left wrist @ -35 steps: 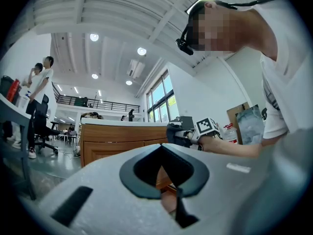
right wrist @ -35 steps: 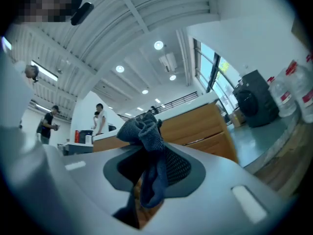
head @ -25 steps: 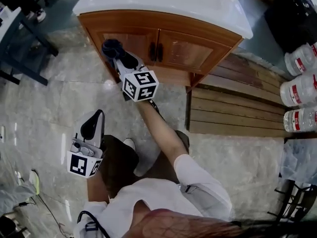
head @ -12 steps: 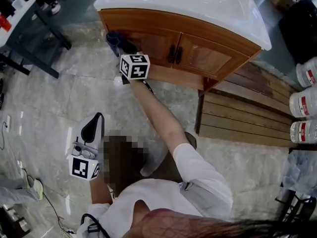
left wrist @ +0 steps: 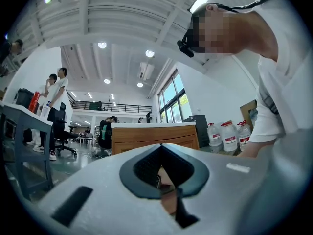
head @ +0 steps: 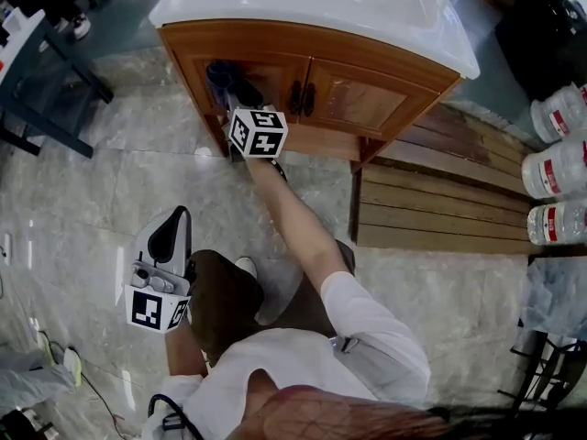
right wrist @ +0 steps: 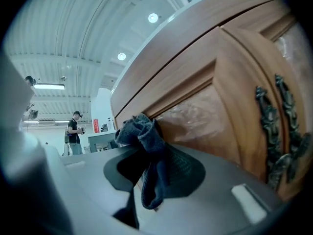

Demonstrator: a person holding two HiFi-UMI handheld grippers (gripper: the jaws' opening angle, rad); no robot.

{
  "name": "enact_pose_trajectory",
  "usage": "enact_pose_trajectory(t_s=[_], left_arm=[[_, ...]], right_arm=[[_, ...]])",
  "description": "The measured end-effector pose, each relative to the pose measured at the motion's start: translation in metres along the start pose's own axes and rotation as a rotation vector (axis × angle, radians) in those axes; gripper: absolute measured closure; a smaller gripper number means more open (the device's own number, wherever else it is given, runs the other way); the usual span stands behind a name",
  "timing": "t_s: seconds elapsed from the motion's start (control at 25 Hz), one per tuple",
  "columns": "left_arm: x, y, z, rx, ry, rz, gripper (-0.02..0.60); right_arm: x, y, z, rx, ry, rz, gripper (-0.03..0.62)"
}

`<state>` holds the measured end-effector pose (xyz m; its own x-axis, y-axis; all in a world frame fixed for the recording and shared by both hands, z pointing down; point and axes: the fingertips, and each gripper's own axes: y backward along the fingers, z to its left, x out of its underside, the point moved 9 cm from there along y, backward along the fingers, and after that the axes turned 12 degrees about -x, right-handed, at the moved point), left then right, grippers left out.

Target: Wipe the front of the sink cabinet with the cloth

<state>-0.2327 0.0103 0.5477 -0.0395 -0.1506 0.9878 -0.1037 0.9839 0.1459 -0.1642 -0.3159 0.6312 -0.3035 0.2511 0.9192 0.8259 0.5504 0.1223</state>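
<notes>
The wooden sink cabinet [head: 367, 99] with a white top stands at the top of the head view. My right gripper [head: 231, 85] is shut on a dark blue cloth [head: 220, 71] and holds it against the left door [head: 271, 79]. In the right gripper view the cloth [right wrist: 146, 151] bunches between the jaws against the door panel [right wrist: 195, 116], with the metal handles [right wrist: 279, 126] at right. My left gripper [head: 170, 232] hangs low by the person's knee, shut on nothing; its own view shows the cabinet [left wrist: 154, 136] far off.
Wooden planks [head: 440, 209] lie on the floor right of the cabinet. Large water bottles [head: 555, 163] stand at the right edge. A dark table leg [head: 55, 108] is at upper left. People stand and sit far off in the left gripper view.
My right gripper with the cloth has slid along the left door, from the cabinet's left corner toward the middle handles. The left gripper has stayed in place.
</notes>
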Motion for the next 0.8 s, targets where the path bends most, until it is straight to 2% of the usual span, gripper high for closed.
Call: enact_pose_trajectory(t_s=[0.32, 0.56, 0.8], left_arm=[[0.006, -0.016, -0.017, 0.073, 0.038, -0.023, 0.575], [0.012, -0.026, -0.032, 0.129, 0.059, -0.024, 0.575], [0.012, -0.028, -0.037, 0.151, 0.064, -0.029, 0.576]], right_arm=[[-0.024, 0.081, -0.029, 0.113, -0.013, -0.094, 0.494], [-0.041, 0.124, -0.055, 0.184, 0.008, -0.114, 0.494], [-0.057, 0.164, -0.083, 0.264, 0.033, -0.129, 0.494]])
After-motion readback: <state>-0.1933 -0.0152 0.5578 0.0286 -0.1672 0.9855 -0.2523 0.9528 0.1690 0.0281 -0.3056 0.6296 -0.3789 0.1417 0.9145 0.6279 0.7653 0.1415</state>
